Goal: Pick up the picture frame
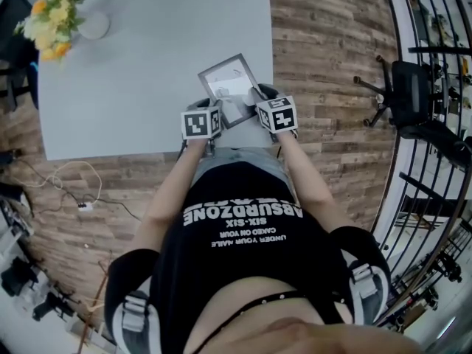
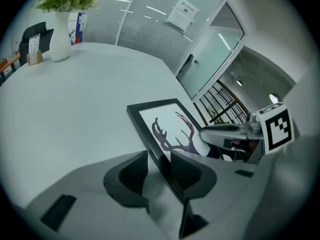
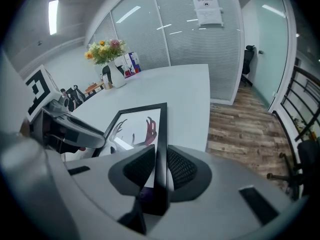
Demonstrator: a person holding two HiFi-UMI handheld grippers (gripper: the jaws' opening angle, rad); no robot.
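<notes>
Two grippers are flanking the frame (image 1: 227, 83) mid-picture: right gripper (image 3: 159, 166) clamping one edge, left gripper (image 2: 159, 170) sitting loose around the opposite edge. Only the gripper views are showing the jaws.

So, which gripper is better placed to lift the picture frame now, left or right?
Right, probably. The fingers of the right gripper appear pressed on both faces of the picture frame. The left gripper straddles the opposite edge, but a gap shows beside one finger.

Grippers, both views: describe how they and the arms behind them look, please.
The left gripper and right gripper are light grey shells with dark, ribbed, wedge-shaped pads. Each carries a white cube printed with black square markers. Arms wear short black sleeves.
</notes>
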